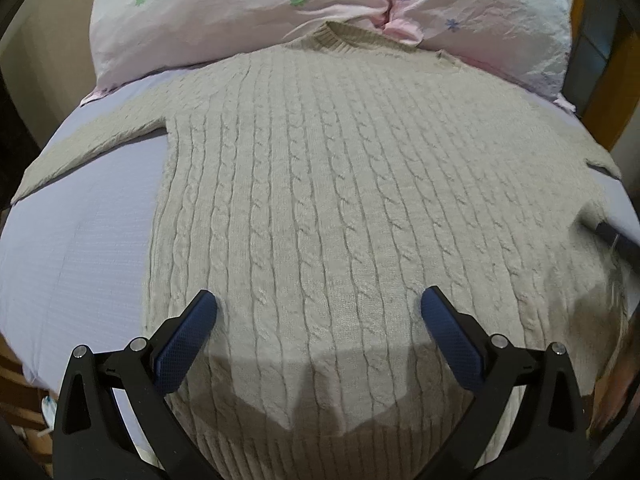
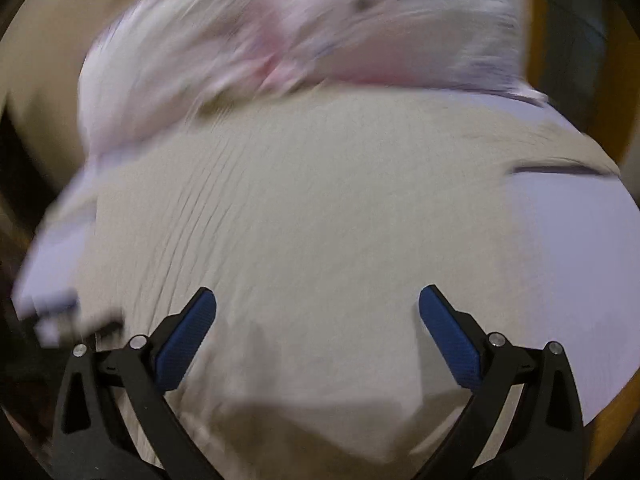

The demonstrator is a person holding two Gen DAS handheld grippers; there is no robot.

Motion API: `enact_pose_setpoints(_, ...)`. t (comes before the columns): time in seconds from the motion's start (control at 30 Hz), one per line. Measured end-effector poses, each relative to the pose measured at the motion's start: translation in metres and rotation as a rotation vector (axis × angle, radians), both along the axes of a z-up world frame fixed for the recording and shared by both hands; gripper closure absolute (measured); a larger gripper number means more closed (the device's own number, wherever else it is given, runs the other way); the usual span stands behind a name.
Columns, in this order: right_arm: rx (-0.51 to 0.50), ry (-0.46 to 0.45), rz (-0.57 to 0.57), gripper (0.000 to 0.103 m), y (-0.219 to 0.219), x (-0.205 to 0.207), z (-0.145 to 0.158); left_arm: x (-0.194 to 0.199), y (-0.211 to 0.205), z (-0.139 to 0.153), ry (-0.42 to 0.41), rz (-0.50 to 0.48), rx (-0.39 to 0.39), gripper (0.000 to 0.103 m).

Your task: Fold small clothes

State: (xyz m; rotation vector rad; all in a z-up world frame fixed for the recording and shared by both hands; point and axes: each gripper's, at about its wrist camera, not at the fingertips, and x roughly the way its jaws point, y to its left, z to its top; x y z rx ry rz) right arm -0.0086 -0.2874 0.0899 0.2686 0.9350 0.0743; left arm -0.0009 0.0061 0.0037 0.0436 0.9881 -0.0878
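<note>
A beige cable-knit sweater lies flat on a pale lilac bed sheet, collar at the far side, one sleeve stretched out to the left. My left gripper is open and empty, hovering over the sweater's lower body near the hem. My right gripper is open and empty too, above the same sweater; that view is blurred by motion. A dark part of the right gripper shows at the right edge of the left wrist view.
A pink floral pillow lies behind the sweater's collar and also shows blurred in the right wrist view. A wooden bed frame runs along the right side. Bare sheet lies right of the sweater.
</note>
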Motion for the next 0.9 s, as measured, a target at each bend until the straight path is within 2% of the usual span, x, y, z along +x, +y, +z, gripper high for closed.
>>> enact_pose_setpoints(0.07,0.058,-0.046,-0.147,0.004,-0.057,0.011,0.012,0.002,0.008,0.003,-0.035,0.0,-0.033,0.001)
enact_pose_setpoints(0.1,0.098,-0.067,-0.262,0.01,-0.102,0.021,0.015,0.004,0.018,0.007,-0.069,0.007,-0.07,0.001)
enact_pose_setpoints(0.13,0.117,-0.068,-0.321,0.016,-0.126,0.027,0.015,0.006,0.023,0.009,-0.091,0.009,-0.098,0.001)
enact_pose_setpoints(0.17,0.136,-0.058,-0.391,0.028,-0.156,0.035,0.013,0.009,0.031,0.012,-0.115,0.008,-0.137,0.001)
enact_pose_setpoints(0.2,0.175,-0.034,-0.485,0.039,-0.198,0.048,0.007,0.013,0.04,0.015,-0.14,0.008,-0.189,0.001)
enact_pose_setpoints(0.27,0.26,-0.004,-0.59,0.049,-0.245,0.061,-0.007,0.021,0.058,0.021,-0.175,0.018,-0.264,0.001)
enact_pose_setpoints(0.3,0.325,0.014,-0.646,0.053,-0.268,0.066,-0.017,0.023,0.063,0.024,-0.186,0.024,-0.278,0.001)
enact_pose_setpoints(0.37,0.475,0.053,-0.763,0.056,-0.315,0.078,-0.043,0.029,0.075,0.028,-0.21,0.043,-0.282,0.001)
enact_pose_setpoints(0.47,0.534,0.062,-0.834,0.067,-0.342,0.09,-0.061,0.041,0.091,0.032,-0.219,0.091,-0.24,0.001)
enact_pose_setpoints(0.57,0.575,0.036,-0.857,0.069,-0.357,0.107,-0.067,0.053,0.116,0.034,-0.21,0.15,-0.282,0.001)
enact_pose_setpoints(0.63,0.611,0.024,-0.888,0.079,-0.363,0.114,-0.074,0.057,0.135,0.033,-0.214,0.196,-0.312,0.001)
enact_pose_setpoints(0.67,0.626,0.021,-0.902,0.088,-0.368,0.112,-0.078,0.058,0.143,0.034,-0.22,0.22,-0.325,0.001)
enact_pose_setpoints(0.73,0.658,0.004,-0.912,0.091,-0.382,0.101,-0.08,0.057,0.167,0.035,-0.239,0.284,-0.346,0.001)
enact_pose_setpoints(0.77,0.652,0.001,-0.915,0.091,-0.384,0.101,-0.079,0.057,0.179,0.036,-0.249,0.313,-0.352,0.001)
enact_pose_setpoints(0.83,0.501,-0.014,-0.889,0.092,-0.368,0.109,-0.058,0.055,0.203,0.036,-0.268,0.383,-0.359,0.001)
enact_pose_setpoints(0.9,0.273,-0.116,-0.752,0.092,-0.322,0.126,-0.013,0.052,0.23,0.035,-0.296,0.454,-0.375,0.001)
